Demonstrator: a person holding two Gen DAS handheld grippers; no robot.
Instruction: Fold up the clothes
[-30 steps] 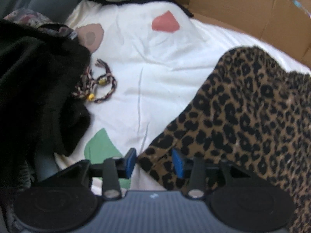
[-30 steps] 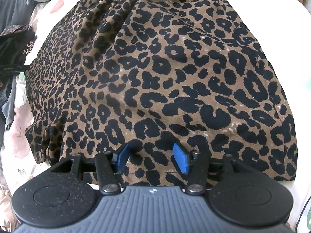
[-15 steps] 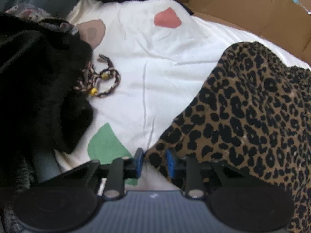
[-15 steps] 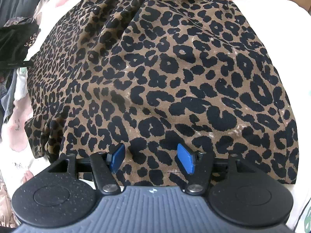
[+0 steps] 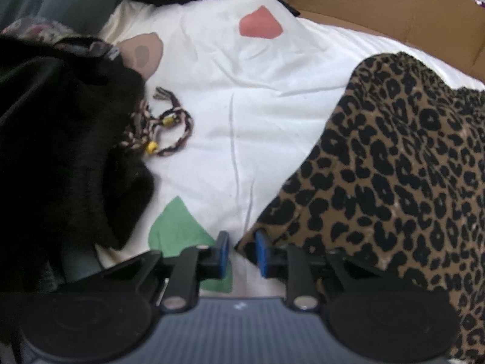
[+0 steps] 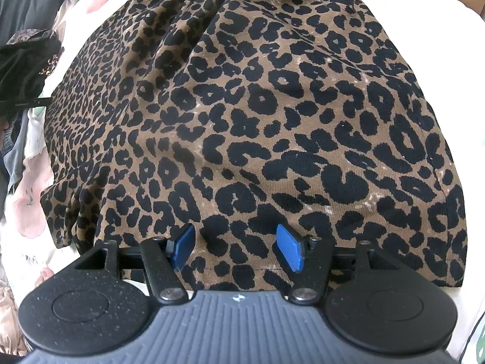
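Lying spread flat on the white printed sheet (image 5: 266,115), the leopard-print skirt (image 6: 257,115), long axis running straight away from the right gripper (image 6: 235,247), gathered waistband at the far end, hem at the fingertips. Hovering over the hem with jaws standing wide, blue pads (image 6: 289,247) apart above the fabric, gripping nothing. Closing at the skirt's near corner, the left gripper (image 5: 241,254), jaws narrowed with the corner's edge between them; pads not clearly pressing yet. Resting left of the left fingers, a black garment (image 5: 60,151), with a braided cord (image 5: 169,133) beside it; beyond, a cardboard box (image 5: 394,6).
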